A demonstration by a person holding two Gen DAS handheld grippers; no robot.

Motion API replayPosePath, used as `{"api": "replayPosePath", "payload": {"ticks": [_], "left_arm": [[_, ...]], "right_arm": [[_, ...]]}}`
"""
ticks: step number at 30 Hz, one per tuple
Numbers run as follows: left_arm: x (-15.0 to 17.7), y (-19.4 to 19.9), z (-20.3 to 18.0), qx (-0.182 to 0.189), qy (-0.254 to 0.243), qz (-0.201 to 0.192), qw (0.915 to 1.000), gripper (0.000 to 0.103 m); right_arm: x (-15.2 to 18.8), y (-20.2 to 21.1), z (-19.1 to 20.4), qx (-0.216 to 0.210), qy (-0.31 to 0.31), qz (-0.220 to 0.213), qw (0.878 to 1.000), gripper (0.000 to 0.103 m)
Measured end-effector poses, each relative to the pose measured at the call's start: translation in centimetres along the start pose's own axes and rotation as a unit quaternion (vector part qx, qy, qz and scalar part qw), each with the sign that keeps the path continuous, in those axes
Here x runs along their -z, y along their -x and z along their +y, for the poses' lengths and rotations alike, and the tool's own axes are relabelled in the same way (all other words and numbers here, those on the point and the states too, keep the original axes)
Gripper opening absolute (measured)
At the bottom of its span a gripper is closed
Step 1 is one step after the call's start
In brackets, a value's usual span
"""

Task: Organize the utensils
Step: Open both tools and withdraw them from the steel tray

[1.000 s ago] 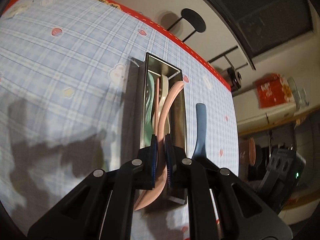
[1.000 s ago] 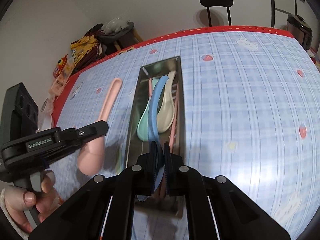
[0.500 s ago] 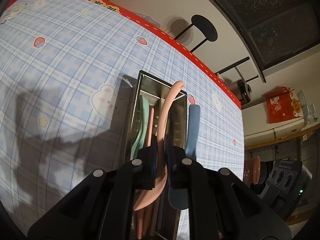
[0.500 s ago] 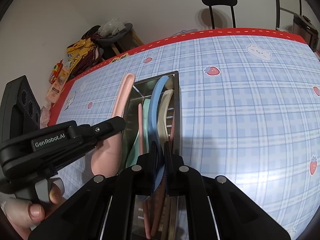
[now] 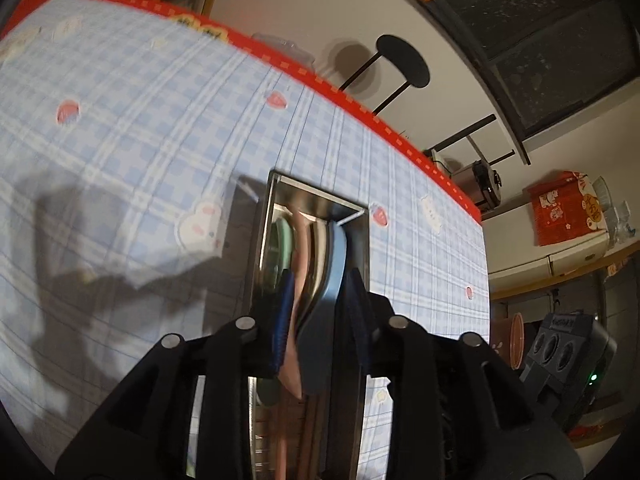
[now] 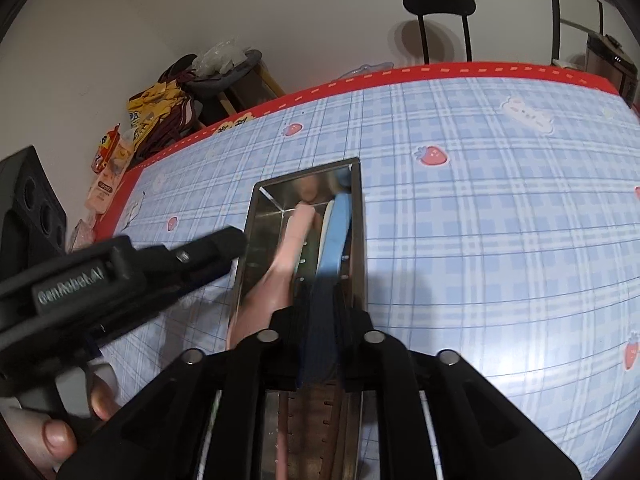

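1. A second ago I held the pink spoon (image 5: 298,264) outside the metal tray's (image 5: 260,248) left rim. Now it lies inside, its handle pointing at the far end wall, and my left tongs (image 5: 320,320) have spread apart, with the spoon loose between them.
2. My right tongs (image 6: 322,324) have carried the blue spoon (image 6: 334,232) lower along the tray's right wall. They are pressed together, pinching its handle, so that spoon is not yet let go.
3. I judge the pink spoon delivered; the blue one only needs releasing.
4. Already in the tray are a green spoon (image 5: 280,240) by the left wall and brownish utensils at the near end, too blurred to name.
5. The tray sits mid-tablecloth (image 6: 500,220), nearer the far red edge. The crowd inside leaves little room, and my left tongs must withdraw without dragging the pink spoon.
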State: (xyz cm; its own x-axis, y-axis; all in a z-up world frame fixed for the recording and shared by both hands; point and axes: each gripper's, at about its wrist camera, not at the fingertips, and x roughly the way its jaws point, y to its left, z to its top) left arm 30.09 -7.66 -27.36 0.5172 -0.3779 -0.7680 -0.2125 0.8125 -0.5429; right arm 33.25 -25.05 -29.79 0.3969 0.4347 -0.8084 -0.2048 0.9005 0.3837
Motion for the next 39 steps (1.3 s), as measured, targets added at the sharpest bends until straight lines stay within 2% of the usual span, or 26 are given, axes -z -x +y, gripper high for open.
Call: {"api": "replayPosePath", "payload": {"ticks": [3, 5, 6, 7, 8, 10, 13, 21, 27, 32, 39], "left_arm": [[-0.5, 1.5, -0.2, -0.003, -0.018, -0.017, 0.9997, 0.046], [-0.6, 2.7, -0.2, -0.007, -0.03, -0.026, 0.9992, 0.054], [-0.6, 3.2, -0.1, -0.01, -0.036, -0.031, 0.9988, 0.061], [-0.6, 3.8, -0.1, -0.014, -0.042, -0.036, 0.9984, 0.071], [-0.6, 4.3, 0.0, -0.017, -0.047, -0.04, 0.998, 0.076], [-0.4, 5.7, 0.1, -0.028, -0.061, -0.054, 0.9962, 0.09], [0.2, 7.6, 0.2, -0.052, -0.085, -0.064, 0.993, 0.097], [3.5, 11.1, 2.4, -0.105, -0.147, -0.058, 0.9818, 0.097], [7.6, 12.3, 6.0, -0.147, -0.16, -0.033, 0.9756, 0.097], [11.3, 11.6, 8.5, -0.17, -0.169, 0.004, 0.9708, 0.097], [15.9, 9.7, 9.6, -0.172, -0.198, 0.047, 0.964, 0.097]], "right_arm": [[0.2, 1.2, 0.1, 0.012, 0.007, -0.008, 1.0, 0.042], [0.5, 2.1, 0.3, 0.021, 0.014, -0.011, 1.0, 0.06], [0.7, 2.5, 0.4, 0.026, 0.017, -0.012, 0.999, 0.064], [0.9, 2.8, 0.5, 0.03, 0.019, -0.012, 0.999, 0.073], [1.3, 3.2, 0.7, 0.034, 0.022, -0.01, 0.999, 0.081], [2.1, 4.1, 1.2, 0.044, 0.028, -0.01, 0.999, 0.089], [3.4, 5.0, 1.8, 0.053, 0.035, -0.009, 0.998, 0.097], [7.6, 7.0, 3.9, 0.075, 0.034, -0.01, 0.997, 0.097], [11.5, 7.7, 4.7, 0.084, 0.031, -0.003, 0.996, 0.097], [14.8, 7.7, 4.9, 0.095, 0.044, 0.01, 0.994, 0.097], [19.0, 6.8, 4.5, 0.111, 0.075, 0.037, 0.99, 0.097]]}}
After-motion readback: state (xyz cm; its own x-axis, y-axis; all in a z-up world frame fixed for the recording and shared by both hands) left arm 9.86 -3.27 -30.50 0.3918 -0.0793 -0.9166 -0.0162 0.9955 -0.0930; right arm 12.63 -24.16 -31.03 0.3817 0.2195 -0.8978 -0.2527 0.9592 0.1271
